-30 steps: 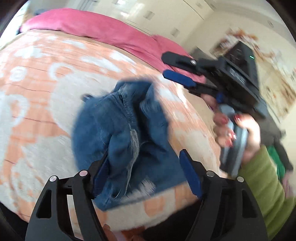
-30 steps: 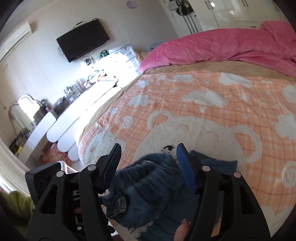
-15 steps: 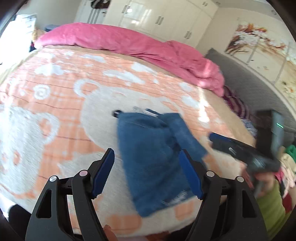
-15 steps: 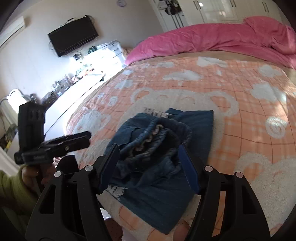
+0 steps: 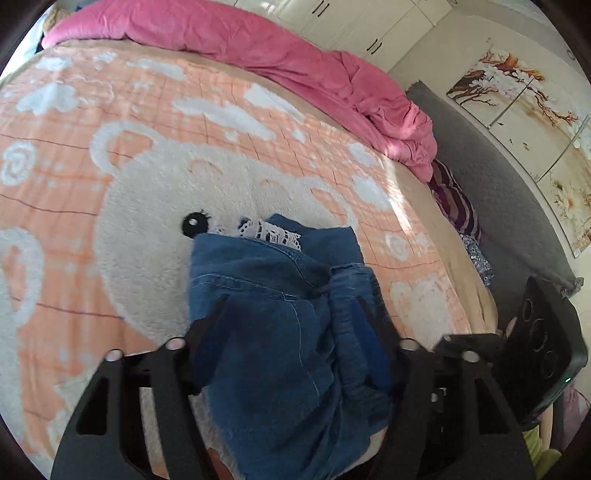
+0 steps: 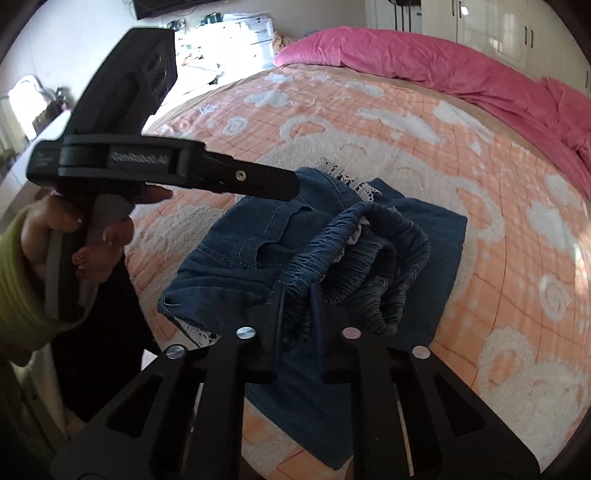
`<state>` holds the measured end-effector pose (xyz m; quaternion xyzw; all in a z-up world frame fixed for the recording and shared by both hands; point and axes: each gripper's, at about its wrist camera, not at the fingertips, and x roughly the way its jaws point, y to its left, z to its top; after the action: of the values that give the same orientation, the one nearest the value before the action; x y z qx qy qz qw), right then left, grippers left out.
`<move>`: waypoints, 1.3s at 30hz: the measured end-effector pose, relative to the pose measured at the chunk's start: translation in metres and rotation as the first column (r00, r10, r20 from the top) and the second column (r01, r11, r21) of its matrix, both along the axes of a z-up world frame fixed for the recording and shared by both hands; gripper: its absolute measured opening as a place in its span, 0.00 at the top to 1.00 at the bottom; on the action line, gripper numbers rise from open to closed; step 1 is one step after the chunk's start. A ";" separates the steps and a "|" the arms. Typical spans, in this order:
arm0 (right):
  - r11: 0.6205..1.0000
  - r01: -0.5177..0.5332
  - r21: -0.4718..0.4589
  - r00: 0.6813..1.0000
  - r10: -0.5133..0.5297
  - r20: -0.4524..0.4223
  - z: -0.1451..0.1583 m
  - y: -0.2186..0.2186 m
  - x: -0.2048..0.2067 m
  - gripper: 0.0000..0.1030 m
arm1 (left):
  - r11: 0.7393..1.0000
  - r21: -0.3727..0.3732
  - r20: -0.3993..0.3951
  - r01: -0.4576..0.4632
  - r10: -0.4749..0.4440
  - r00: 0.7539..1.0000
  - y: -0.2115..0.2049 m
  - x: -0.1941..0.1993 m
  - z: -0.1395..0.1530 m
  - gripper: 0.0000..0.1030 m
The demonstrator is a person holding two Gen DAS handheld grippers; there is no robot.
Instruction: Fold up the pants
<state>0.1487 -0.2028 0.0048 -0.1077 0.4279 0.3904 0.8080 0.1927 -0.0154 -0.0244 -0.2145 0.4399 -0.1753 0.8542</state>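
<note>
Blue denim pants (image 5: pixel 273 317) with white lace trim lie bunched on the peach bear blanket (image 5: pixel 129 206) near the bed's front edge. My left gripper (image 5: pixel 291 325) is open, its fingers straddling the near part of the pants. In the right wrist view the pants (image 6: pixel 332 236) show their gathered elastic waistband (image 6: pixel 354 240). My right gripper (image 6: pixel 299 299) is shut on the waistband's near loop. The left gripper (image 6: pixel 258 184) appears there from the side, hovering over the pants' left part.
A pink duvet (image 5: pixel 295 48) is piled along the far side of the bed. A grey headboard (image 5: pixel 491 173) and striped cloth (image 5: pixel 458 203) lie to the right. White dressers (image 6: pixel 229 29) stand beyond the bed's left side.
My right gripper has closed on the waistband; it was open half a second ago. My left gripper has moved in over the pants, still open.
</note>
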 end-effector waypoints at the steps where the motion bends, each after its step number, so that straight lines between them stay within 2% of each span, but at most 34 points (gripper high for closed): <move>1: 0.999 0.003 0.037 1.000 -0.002 -0.026 0.002 -0.007 -0.001 0.97 | 1.000 0.020 -0.006 0.002 -0.001 1.000 -0.003 0.003 -0.004 0.43; 3: 0.995 0.015 0.103 0.999 -0.010 -0.053 0.008 -0.024 -0.010 0.98 | 0.998 0.055 -0.022 -0.010 0.011 1.000 -0.005 0.010 -0.014 0.43; 5: 0.990 0.046 0.131 0.996 -0.036 -0.077 0.007 -0.037 -0.018 0.98 | 0.999 0.041 -0.022 -0.016 0.017 1.000 -0.003 0.011 -0.019 0.43; 6: 0.991 0.064 0.115 0.995 -0.054 -0.087 0.002 -0.041 -0.020 1.00 | 0.999 0.041 -0.020 -0.020 0.021 1.000 -0.002 0.011 -0.021 0.43; 8: 0.996 0.086 0.005 0.994 -0.086 -0.070 -0.014 -0.038 -0.026 1.00 | 0.999 0.041 -0.015 -0.023 0.024 1.000 -0.001 0.010 -0.025 0.43; 10: 0.994 0.106 -0.019 0.991 -0.107 -0.079 -0.021 -0.040 -0.032 1.00 | 0.999 0.035 -0.009 -0.015 0.016 1.000 0.000 0.009 -0.025 0.42; 12: 0.997 0.082 -0.001 0.996 -0.082 0.023 -0.005 -0.037 -0.051 0.99 | 1.000 0.030 0.000 0.008 -0.008 1.000 0.002 0.008 -0.021 0.38; 13: 0.998 0.055 0.003 0.995 -0.055 0.089 0.005 -0.033 -0.061 0.94 | 0.999 0.034 0.005 0.013 -0.013 1.000 0.004 0.009 -0.018 0.36; 14: 1.000 0.022 0.006 0.989 -0.023 0.148 0.016 -0.026 -0.072 0.79 | 0.999 0.053 0.012 0.014 -0.014 1.000 0.006 0.010 -0.016 0.33; 15: 1.000 0.000 -0.004 0.982 0.000 0.187 0.023 -0.019 -0.079 0.68 | 0.997 0.077 0.021 0.008 -0.009 1.000 0.009 0.011 -0.013 0.32; 16: 0.999 -0.031 -0.028 0.974 0.036 0.222 0.028 -0.010 -0.086 0.68 | 0.995 0.101 0.038 -0.004 0.000 0.999 0.012 0.011 -0.011 0.32; 18: 0.987 -0.117 -0.112 0.946 0.145 0.289 0.031 0.013 -0.099 0.68 | 0.996 0.090 0.054 -0.013 0.009 0.999 0.019 0.011 -0.010 0.31; 22: 0.915 -0.235 -0.328 0.875 0.346 0.339 0.018 0.056 -0.111 0.68 | 0.999 0.043 0.022 -0.029 0.028 0.999 0.029 0.013 -0.021 0.32; 26: 0.787 -0.308 -0.535 0.785 0.528 0.324 -0.004 0.090 -0.111 0.69 | 0.997 0.079 0.035 0.005 -0.008 0.999 0.021 0.015 -0.027 0.33; 28: 0.726 -0.339 -0.598 0.751 0.592 0.293 -0.015 0.099 -0.114 0.83 | 0.993 0.117 0.046 0.008 -0.013 0.999 0.015 0.017 -0.028 0.33; 29: 0.711 -0.368 -0.599 0.752 0.607 0.258 -0.018 0.101 -0.114 0.95 | 0.990 0.140 0.043 0.006 -0.012 0.999 0.012 0.018 -0.029 0.33; 30: 0.699 -0.400 -0.593 0.755 0.618 0.219 -0.021 0.099 -0.115 0.98 | 0.987 0.161 0.037 -0.002 -0.004 0.999 0.009 0.020 -0.031 0.32; 32: 0.681 -0.451 -0.577 0.750 0.639 0.167 -0.023 0.088 -0.122 0.99 | 0.981 0.192 0.042 -0.017 0.009 0.999 0.005 0.020 -0.035 0.31; 33: 0.696 -0.462 -0.550 0.767 0.625 0.147 -0.021 0.081 -0.124 0.99 | 0.977 0.212 0.050 -0.019 0.008 0.999 0.002 0.020 -0.034 0.30; 35: 0.769 -0.447 -0.457 0.825 0.552 0.122 -0.021 0.069 -0.120 0.99 | 0.974 0.226 0.063 -0.014 0.000 0.998 -0.001 0.020 -0.033 0.30; 39: 0.865 -0.364 -0.345 0.898 0.424 0.115 -0.036 0.058 -0.112 0.97 | 0.985 0.174 0.058 -0.012 0.002 0.998 0.002 0.021 -0.035 0.30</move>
<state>0.0365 -0.1451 -0.0310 -0.3569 0.3756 0.4623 0.7196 0.2141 -0.0130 -0.0590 -0.1355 0.4279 -0.1391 0.8827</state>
